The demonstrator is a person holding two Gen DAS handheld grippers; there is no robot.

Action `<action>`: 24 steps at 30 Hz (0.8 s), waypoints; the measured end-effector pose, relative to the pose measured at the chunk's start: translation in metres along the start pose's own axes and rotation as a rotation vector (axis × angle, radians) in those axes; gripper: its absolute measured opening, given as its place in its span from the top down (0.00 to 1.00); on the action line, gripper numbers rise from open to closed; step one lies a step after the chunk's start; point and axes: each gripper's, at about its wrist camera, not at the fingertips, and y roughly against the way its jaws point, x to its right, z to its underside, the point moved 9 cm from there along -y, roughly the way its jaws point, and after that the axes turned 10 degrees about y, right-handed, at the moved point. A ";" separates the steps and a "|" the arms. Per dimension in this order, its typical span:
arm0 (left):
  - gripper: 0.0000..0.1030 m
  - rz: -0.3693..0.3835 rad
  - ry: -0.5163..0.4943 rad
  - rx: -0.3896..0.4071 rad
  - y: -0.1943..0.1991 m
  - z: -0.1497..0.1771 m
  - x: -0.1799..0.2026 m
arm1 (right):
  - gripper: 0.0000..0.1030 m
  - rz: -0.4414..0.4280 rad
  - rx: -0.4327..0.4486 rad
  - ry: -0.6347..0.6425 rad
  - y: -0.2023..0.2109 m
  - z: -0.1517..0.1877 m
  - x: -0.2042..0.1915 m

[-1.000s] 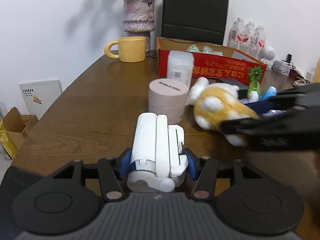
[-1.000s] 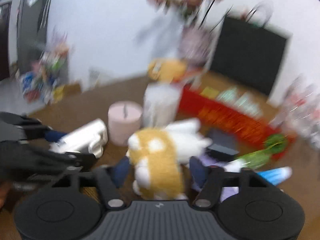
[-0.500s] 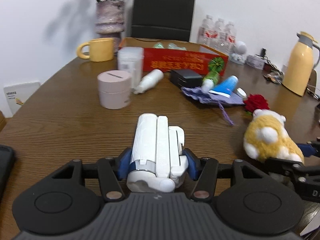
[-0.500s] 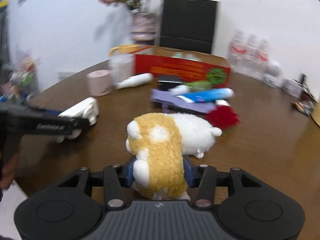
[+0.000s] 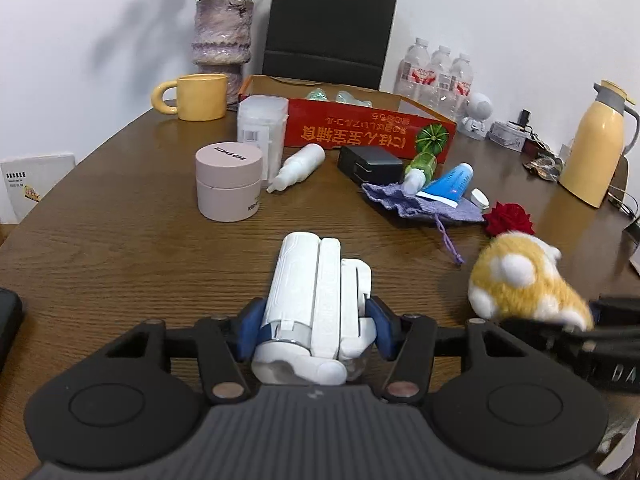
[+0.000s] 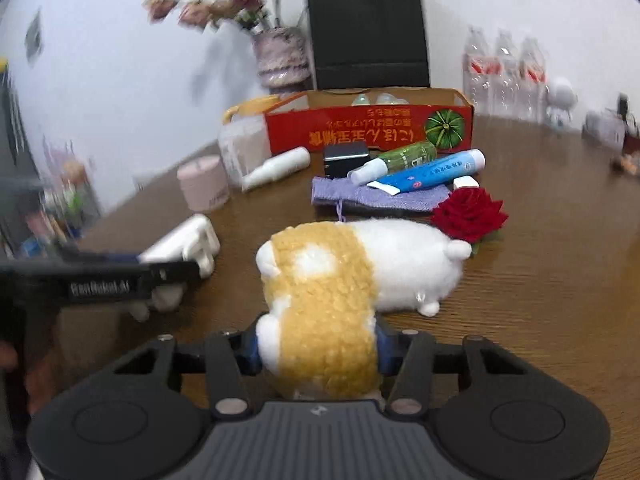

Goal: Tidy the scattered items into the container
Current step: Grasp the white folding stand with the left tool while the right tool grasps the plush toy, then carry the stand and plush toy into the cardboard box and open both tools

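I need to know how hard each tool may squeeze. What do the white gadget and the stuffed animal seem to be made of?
White gadget: looks like hard moulded plastic, matte to satin, with crisp seams and ribbed panels.
Stuffed animal: soft fabric plush with a curly tan pile and smoother white fleece; its filling is not visible.
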 end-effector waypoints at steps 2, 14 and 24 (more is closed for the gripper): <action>0.46 -0.006 -0.011 -0.018 0.009 -0.007 0.005 | 0.56 -0.004 0.037 0.007 0.008 -0.009 -0.002; 0.45 0.099 -0.056 0.073 -0.034 -0.172 0.042 | 0.55 -0.001 0.240 0.001 0.024 -0.138 0.048; 0.46 -0.042 0.063 -0.079 -0.197 -0.280 0.035 | 0.54 -0.006 0.106 -0.131 -0.129 -0.264 0.139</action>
